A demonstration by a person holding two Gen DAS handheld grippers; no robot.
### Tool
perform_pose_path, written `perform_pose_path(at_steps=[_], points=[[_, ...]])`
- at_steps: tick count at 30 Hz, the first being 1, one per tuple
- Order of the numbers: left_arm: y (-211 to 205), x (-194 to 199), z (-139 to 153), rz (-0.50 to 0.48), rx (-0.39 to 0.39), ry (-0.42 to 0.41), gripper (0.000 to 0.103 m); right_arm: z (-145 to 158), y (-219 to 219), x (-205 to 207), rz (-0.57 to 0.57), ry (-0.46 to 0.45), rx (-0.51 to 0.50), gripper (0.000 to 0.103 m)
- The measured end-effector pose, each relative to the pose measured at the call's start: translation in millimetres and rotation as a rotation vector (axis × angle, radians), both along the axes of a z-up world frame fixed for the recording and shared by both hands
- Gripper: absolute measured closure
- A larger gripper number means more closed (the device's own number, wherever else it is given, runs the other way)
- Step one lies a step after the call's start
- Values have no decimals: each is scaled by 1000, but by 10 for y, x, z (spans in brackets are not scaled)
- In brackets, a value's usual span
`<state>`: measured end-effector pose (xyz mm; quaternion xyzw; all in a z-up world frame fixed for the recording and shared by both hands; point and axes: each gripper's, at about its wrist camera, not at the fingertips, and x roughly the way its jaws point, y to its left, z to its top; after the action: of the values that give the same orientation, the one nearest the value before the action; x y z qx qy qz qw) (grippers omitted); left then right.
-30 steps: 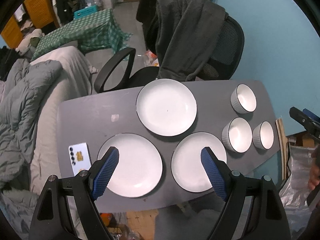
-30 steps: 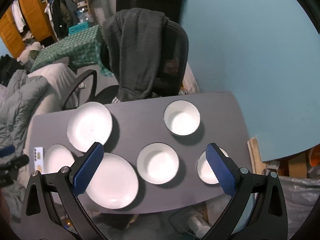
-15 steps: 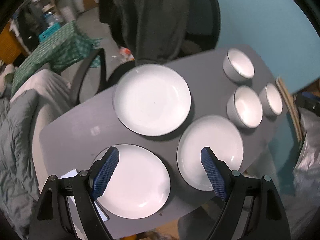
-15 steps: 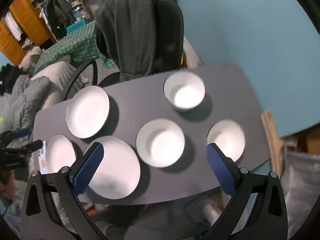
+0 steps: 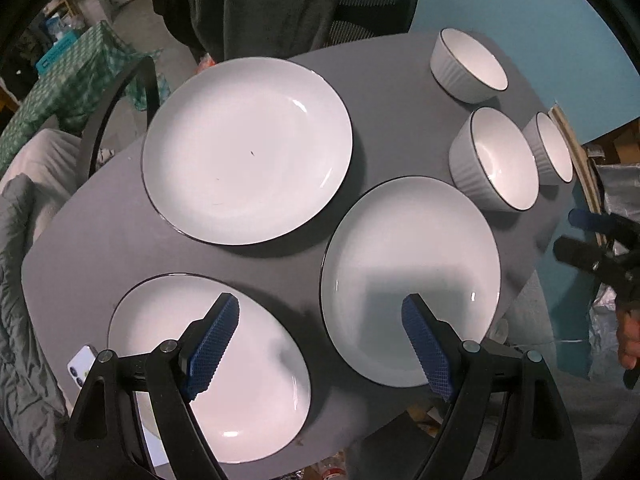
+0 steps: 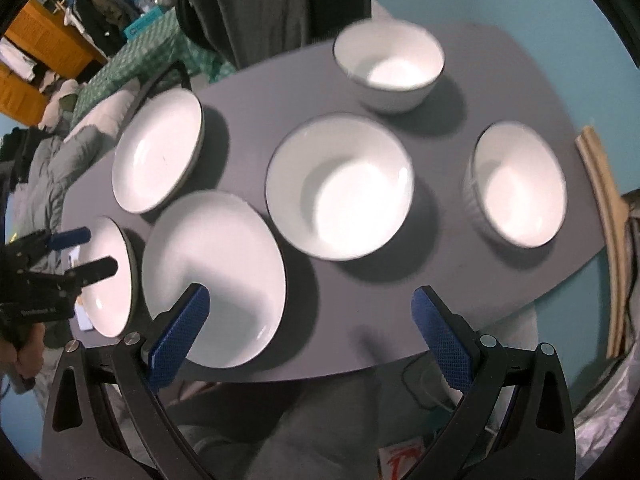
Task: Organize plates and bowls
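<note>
Three white plates with dark rims lie on a grey table (image 5: 100, 236): a far plate (image 5: 248, 148), a near-left plate (image 5: 240, 392) and a near-right plate (image 5: 412, 280). Three white bowls stand at the right: far (image 5: 472, 66), middle (image 5: 496, 160) and right (image 5: 550, 148). My left gripper (image 5: 320, 344) is open and empty above the two near plates. In the right wrist view my right gripper (image 6: 312, 336) is open and empty above the table's near edge, with the middle bowl (image 6: 340, 186) and the near-right plate (image 6: 216, 276) ahead.
An office chair draped with a dark jacket (image 5: 280, 4) stands behind the table. A phone (image 5: 80, 366) lies at the table's left corner. A bed with grey covers (image 5: 16, 280) is on the left. A teal wall (image 5: 520, 12) is on the right.
Both grippers have come down and closer to the table, so plates and bowls look larger. Both stay open and empty. No dish has moved.
</note>
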<state>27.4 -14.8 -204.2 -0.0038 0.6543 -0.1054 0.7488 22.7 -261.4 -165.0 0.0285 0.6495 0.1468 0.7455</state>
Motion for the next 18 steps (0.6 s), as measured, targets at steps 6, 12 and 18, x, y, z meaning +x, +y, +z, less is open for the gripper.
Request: perform_pose_path(at_steps=[6, 12, 18], points=[[4, 94, -189, 26, -24, 28, 18, -298, 33, -1, 0, 61, 22, 4], [-69, 104, -348, 21, -27, 44, 19, -513, 62, 23, 2, 111, 32, 13], [-152, 103, -496, 18, -14, 90, 37, -601, 54, 68, 6, 142, 60, 28]])
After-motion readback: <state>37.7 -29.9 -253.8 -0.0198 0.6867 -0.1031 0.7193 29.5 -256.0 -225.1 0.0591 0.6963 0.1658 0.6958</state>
